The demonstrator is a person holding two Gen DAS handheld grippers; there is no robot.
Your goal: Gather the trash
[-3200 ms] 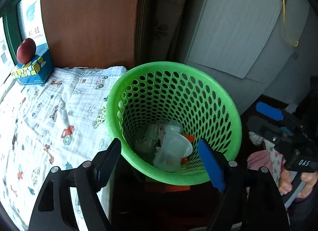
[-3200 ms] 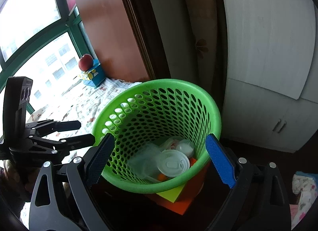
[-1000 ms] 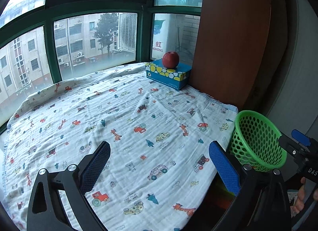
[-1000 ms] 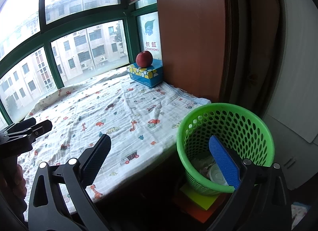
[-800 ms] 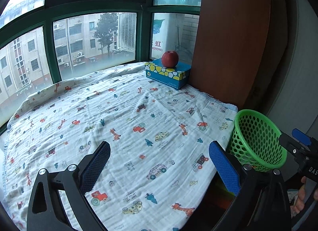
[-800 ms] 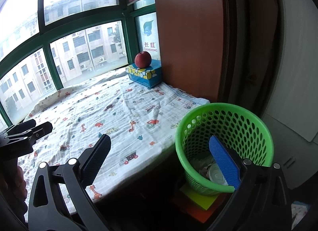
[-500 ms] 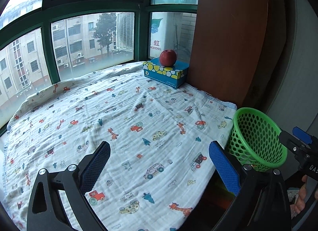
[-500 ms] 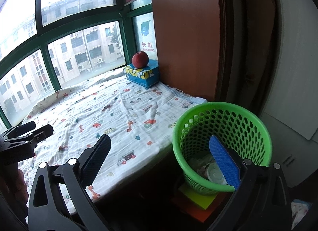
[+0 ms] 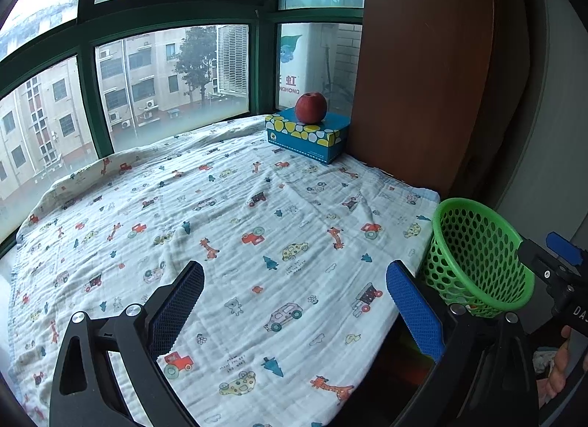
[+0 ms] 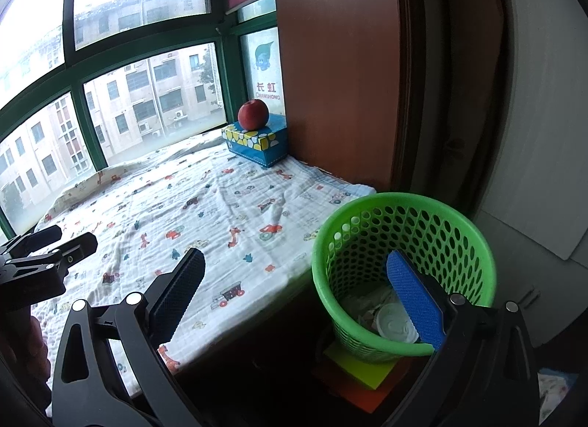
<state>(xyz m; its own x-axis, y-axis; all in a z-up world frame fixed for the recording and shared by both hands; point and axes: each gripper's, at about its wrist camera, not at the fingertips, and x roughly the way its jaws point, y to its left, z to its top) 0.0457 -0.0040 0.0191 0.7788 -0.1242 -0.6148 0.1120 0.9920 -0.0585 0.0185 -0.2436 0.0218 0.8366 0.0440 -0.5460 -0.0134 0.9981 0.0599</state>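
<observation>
1. On the far left I see the big window [image 9: 165,103] with buildings outside. A little while ago both my cameras looked straight down into the basket. Now they look up and out over the whole bed.
2. My left gripper [image 9: 294,302] hangs over the bed. Its fingers are wide apart and hold nothing.
3. The blanket [image 9: 228,228] with little cars and giraffes covers the bed. I see no trash on it at all. It looks clean.
4. At the back, a red apple [image 9: 311,107] sits on a blue tissue box [image 9: 307,136]. I think these are not trash, so I leave them.
5. My right gripper [image 10: 294,302] is pulled back from the basket now. Its fingers are wide apart too, with nothing between them.
6. The green basket [image 10: 455,239] stands off the right edge of the bed, on some colored pads on the floor. The trash [image 10: 389,318] is inside it: a white cup lid and some clear plastic bits.
7. So I think the job is about done. The trash is in the basket, and I only look around to check for more.
</observation>
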